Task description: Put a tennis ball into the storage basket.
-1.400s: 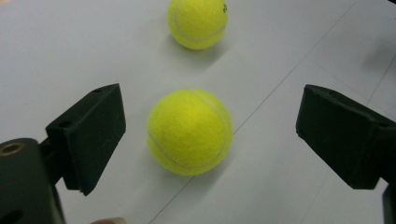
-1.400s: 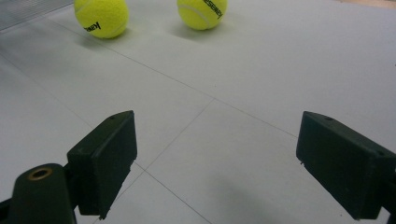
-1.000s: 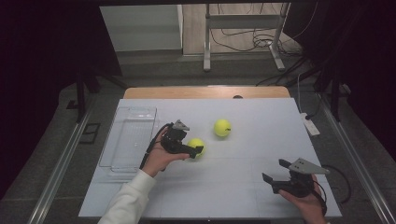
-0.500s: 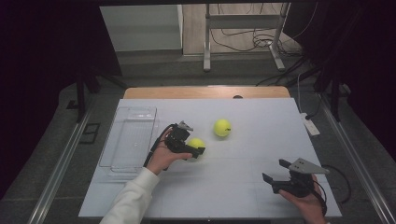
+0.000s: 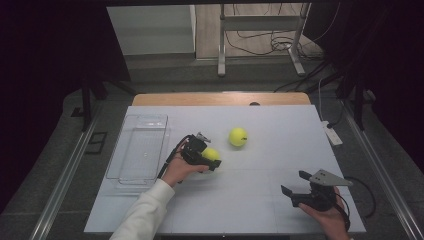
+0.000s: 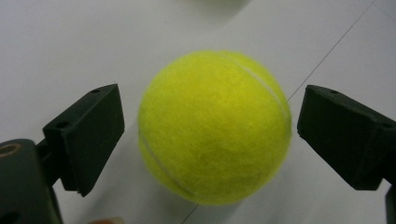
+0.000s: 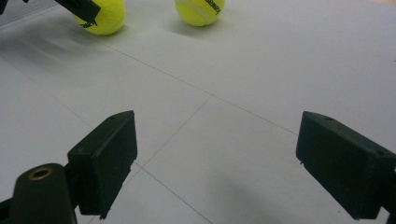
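So left gripper (image 6: 205, 135) straddles a tennis ball (image 6: 214, 127) mid-desk (image 5: 260, 200), jaws just narrowing, not touching; right gripper (image 7: 215, 163) released near the desk's right corner.

A clear tray (image 5: 139, 150) lies at the left of the white table (image 5: 260, 205), a second ball (image 5: 238, 137) mid-table.

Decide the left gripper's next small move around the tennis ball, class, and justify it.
Probably close the jaws. The left gripper straddles the near tennis ball, which sits centred between the pads with a narrow gap on each side, so nothing grips it yet. The jaws have just been closing slightly.
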A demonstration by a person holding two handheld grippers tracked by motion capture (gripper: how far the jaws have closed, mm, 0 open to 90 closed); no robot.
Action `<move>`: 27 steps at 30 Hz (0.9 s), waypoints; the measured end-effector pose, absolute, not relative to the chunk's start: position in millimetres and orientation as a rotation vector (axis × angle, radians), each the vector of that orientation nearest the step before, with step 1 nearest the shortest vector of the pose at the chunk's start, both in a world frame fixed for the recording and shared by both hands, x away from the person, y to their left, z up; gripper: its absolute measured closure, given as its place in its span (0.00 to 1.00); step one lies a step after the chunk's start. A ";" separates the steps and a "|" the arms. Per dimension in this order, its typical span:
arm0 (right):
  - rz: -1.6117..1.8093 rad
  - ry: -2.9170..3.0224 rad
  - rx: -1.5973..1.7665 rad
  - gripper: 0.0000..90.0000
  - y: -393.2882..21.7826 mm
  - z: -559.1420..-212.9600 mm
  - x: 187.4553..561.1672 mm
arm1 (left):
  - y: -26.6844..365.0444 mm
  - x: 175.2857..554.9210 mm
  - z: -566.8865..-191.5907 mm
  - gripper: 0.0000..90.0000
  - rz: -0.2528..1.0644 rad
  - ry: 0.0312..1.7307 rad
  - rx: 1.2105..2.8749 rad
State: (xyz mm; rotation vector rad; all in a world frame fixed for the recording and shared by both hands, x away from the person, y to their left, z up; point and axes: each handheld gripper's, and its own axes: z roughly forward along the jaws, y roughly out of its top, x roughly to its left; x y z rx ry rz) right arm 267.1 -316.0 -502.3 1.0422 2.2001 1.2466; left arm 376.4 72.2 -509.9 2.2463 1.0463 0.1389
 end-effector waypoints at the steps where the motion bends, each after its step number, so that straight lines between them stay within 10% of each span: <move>1: 1.247 2.200 1.042 0.14 -316.0 -502.3 267.1 | 71.6 376.8 -510.8 0.10 0.134 1.045 2.247; 27: 1.244 2.194 1.049 0.15 -317.2 -501.8 266.4 | 72.7 373.7 -506.2 0.29 0.154 1.023 2.248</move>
